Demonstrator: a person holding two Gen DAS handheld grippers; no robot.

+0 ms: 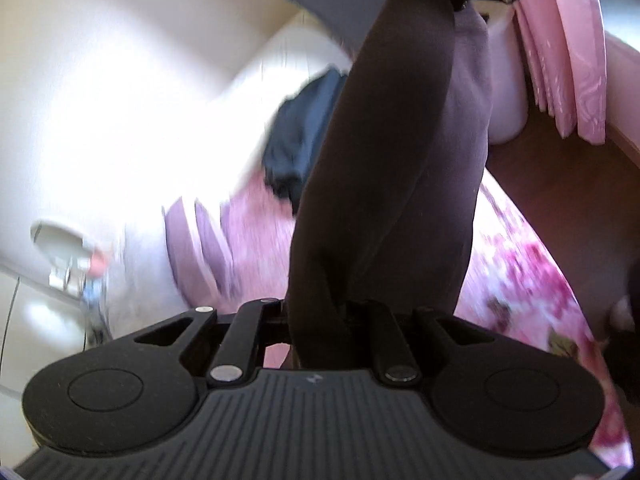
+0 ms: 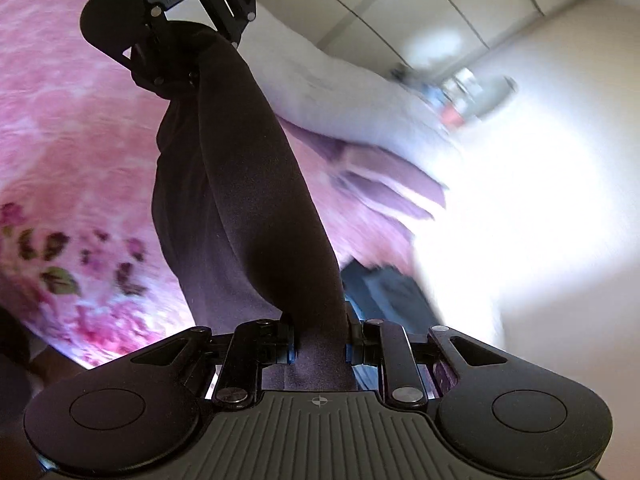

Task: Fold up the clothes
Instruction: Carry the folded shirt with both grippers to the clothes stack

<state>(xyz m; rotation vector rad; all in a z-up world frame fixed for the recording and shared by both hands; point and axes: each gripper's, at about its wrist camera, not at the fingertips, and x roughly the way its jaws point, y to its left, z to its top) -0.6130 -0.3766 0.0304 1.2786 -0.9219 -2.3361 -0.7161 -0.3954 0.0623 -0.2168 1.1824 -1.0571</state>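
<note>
While both views are smeared by blur, the main facts read clearly. Dark purple garment (image 1: 392, 168) hangs stretched in the air between the two tools, above a pink floral bedspread (image 1: 524, 276).

Left gripper (image 1: 320, 320): jaws closed tight on one end of the garment; cloth bunches between them and hides the fingertips. Right gripper (image 2: 320, 340): jaws likewise pinched on the other end, blue pad edges just showing either side of the cloth.

Each tool appears in the other's view, cut off at the top edge of frame. Garment type cannot be told; only a twisted band of fabric shows, lighter purple along one side.

On the bed beyond: a dark navy garment (image 1: 300, 136), crumpled, outline blurred. Near it, folded mauve cloth (image 1: 200, 244), edges layered. Pink curtain (image 1: 568, 48) hangs at upper right of the left view. Small objects (image 2: 460, 92) on a far surface, too blurred to name. Wall areas blown out white by glare.
</note>
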